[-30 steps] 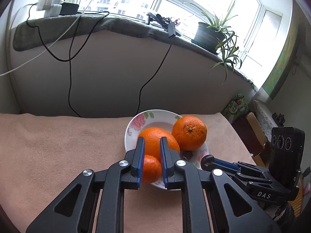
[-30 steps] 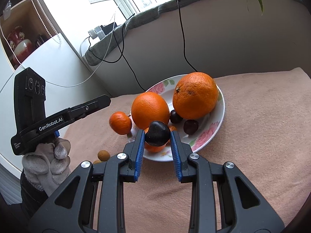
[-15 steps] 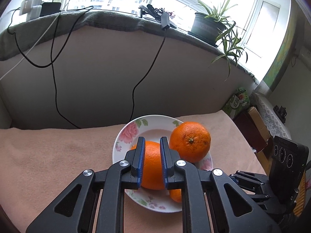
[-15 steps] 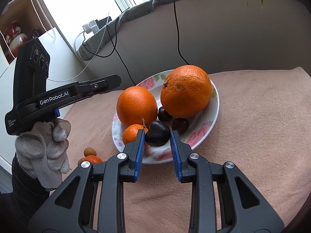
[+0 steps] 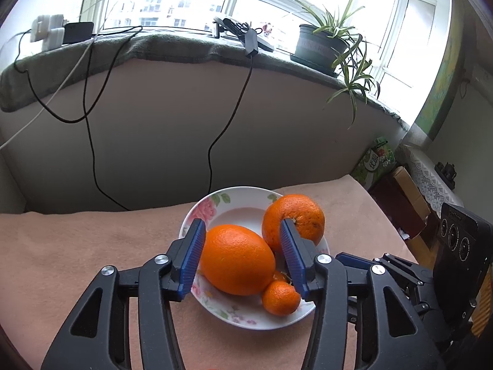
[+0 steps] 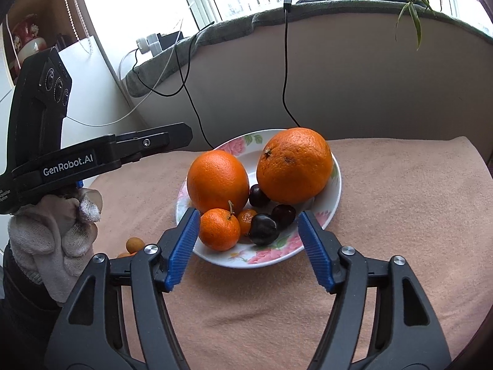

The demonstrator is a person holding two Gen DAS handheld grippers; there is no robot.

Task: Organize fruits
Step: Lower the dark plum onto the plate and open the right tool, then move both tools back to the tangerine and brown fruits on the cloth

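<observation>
**Both claws spread wide over the fruit plate**

Floral plate sits on the peach cloth w/ two big oranges in it, the near one & the far one side by side. In front of them: a small tangerine, a tinier orange fruit & three dark plums, front one nearest the rim. Left gripper hangs above the plate, jaws apart, nothing held, the near orange seen between them. Right gripper low at the plate's front edge, jaws also wide apart & empty. Gloved hand grips the left tool. A small round fruit lies off the plate on the cloth, another just beside it mostly hidden
</observation>
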